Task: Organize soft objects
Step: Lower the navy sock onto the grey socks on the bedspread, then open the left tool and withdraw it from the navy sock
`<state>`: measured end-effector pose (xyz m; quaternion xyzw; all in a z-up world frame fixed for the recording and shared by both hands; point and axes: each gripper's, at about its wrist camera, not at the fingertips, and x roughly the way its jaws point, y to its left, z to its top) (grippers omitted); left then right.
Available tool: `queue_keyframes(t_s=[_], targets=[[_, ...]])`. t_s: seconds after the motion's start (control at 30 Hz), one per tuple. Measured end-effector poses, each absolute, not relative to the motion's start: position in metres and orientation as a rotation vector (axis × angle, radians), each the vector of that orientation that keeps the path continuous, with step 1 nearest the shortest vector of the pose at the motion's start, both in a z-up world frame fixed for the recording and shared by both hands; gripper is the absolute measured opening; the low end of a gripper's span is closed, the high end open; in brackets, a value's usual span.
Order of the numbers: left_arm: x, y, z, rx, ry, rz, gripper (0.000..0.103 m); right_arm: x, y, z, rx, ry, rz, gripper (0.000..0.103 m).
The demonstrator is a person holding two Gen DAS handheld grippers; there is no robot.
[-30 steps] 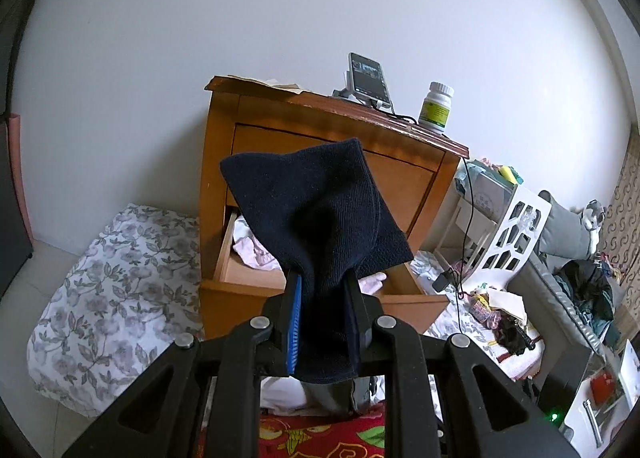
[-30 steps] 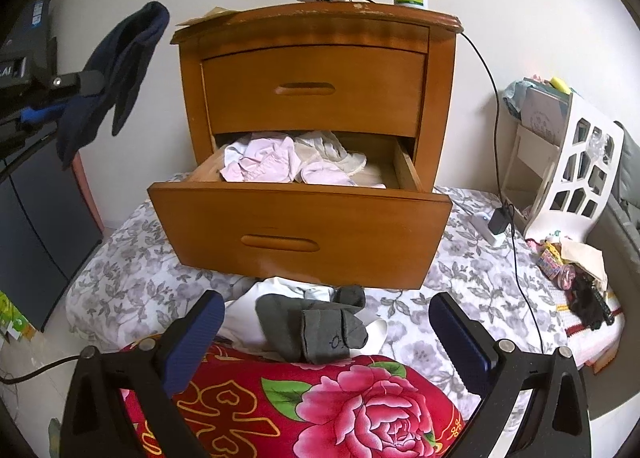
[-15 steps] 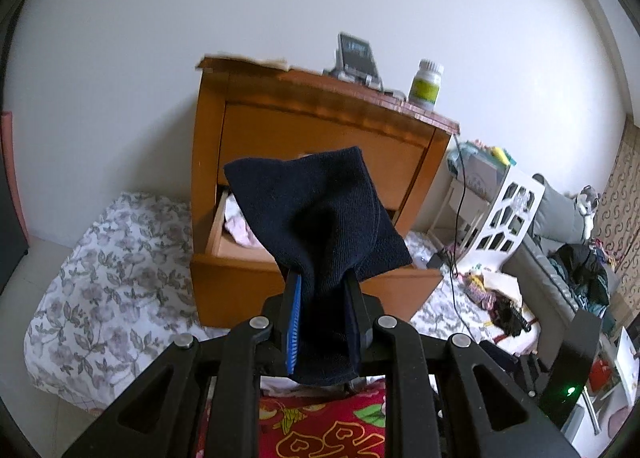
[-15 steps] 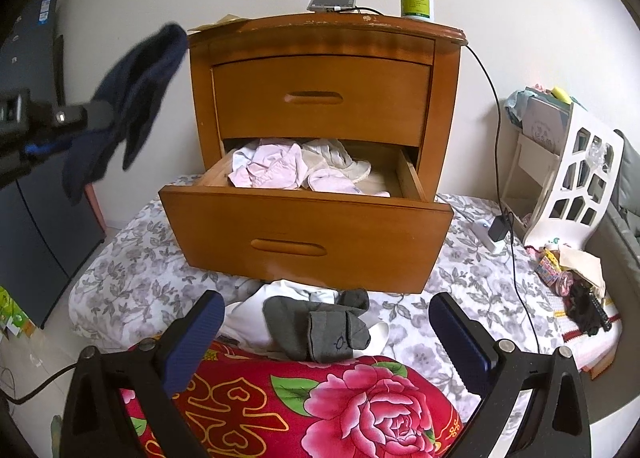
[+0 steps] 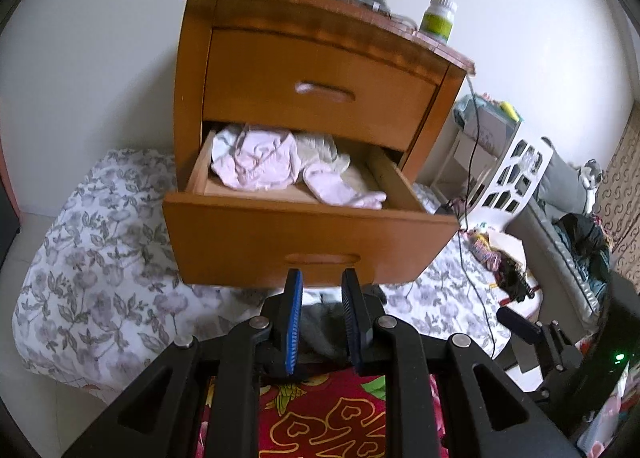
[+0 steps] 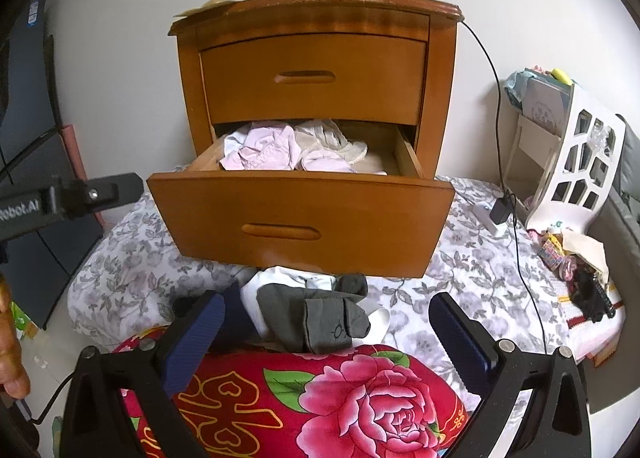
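Currently the left gripper (image 5: 322, 274) has its jaws only a narrow gap apart, with nothing between the pads. The right gripper (image 6: 326, 300) stands wide open and empty.

The grey socks (image 6: 320, 322) lie just ahead of the right gripper, between the lines of its two fingers. They rest partly on a white garment (image 6: 280, 282) and against the edge of the red floral quilt (image 6: 360, 390). Seen from the left gripper, the same socks show just beyond the gap in its jaws. A dark navy piece (image 6: 240, 322) lies beside the right gripper's left finger; what it is cannot be told.

Handling judgement:
- The socks look light, limp and easy to squash; they are neither fragile nor slippery.
- One sock appears folded over, giving a thick double layer. That fold is the best place to grip, since a bite on a single layer may slip or pick up the white garment below.
- Expect the free ends to hang and swing once lifted.

The open drawer (image 6: 300, 210) is beyond and above both grippers, and its front overhangs the bed (image 6: 120, 270). Pale pink and white clothes (image 6: 272, 150) fill its left half, while the right half shows bare wood, the likelier place for the socks.
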<state>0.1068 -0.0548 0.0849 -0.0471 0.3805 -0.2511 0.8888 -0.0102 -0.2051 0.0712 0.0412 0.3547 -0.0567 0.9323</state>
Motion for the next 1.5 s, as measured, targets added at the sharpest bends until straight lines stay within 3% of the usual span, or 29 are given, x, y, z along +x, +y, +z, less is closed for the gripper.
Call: queue_keyframes(t_s=[0.53, 0.57, 0.63, 0.67, 0.7, 0.97, 1.1, 1.27, 1.5], targets=[[0.136, -0.070, 0.003, -0.072, 1.044, -0.447, 0.021, 0.001, -0.212, 0.044, 0.116, 0.815, -0.099, 0.103], [0.137, -0.070, 0.001, -0.069, 1.054, -0.440, 0.023, 0.001, -0.212, 0.042, 0.118, 0.819, -0.098, 0.103], [0.139, -0.070, -0.003, -0.060, 1.069, -0.419, 0.039, 0.002, -0.213, 0.040, 0.122, 0.825, -0.098, 0.103], [0.139, -0.070, -0.004, -0.055, 1.072, -0.402, 0.056, 0.002, -0.213, 0.039, 0.124, 0.828, -0.097, 0.103], [0.139, -0.069, -0.004, -0.051, 1.071, -0.387, 0.064, 0.002, -0.213, 0.038, 0.126, 0.830, -0.097, 0.103], [0.145, -0.061, -0.009, -0.043, 1.075, -0.314, 0.078, 0.007, -0.215, 0.030, 0.131, 0.853, -0.094, 0.103], [0.146, -0.059, -0.007, -0.034, 1.016, -0.291, 0.094, 0.010, -0.215, 0.025, 0.131, 0.871, -0.094, 0.103], [0.149, -0.054, -0.006, -0.013, 0.961, -0.257, 0.100, 0.014, -0.216, 0.019, 0.130, 0.889, -0.100, 0.103], [0.151, -0.044, 0.001, -0.043, 0.878, -0.235, 0.100, 0.021, -0.218, 0.015, 0.130, 0.904, -0.106, 0.103]])
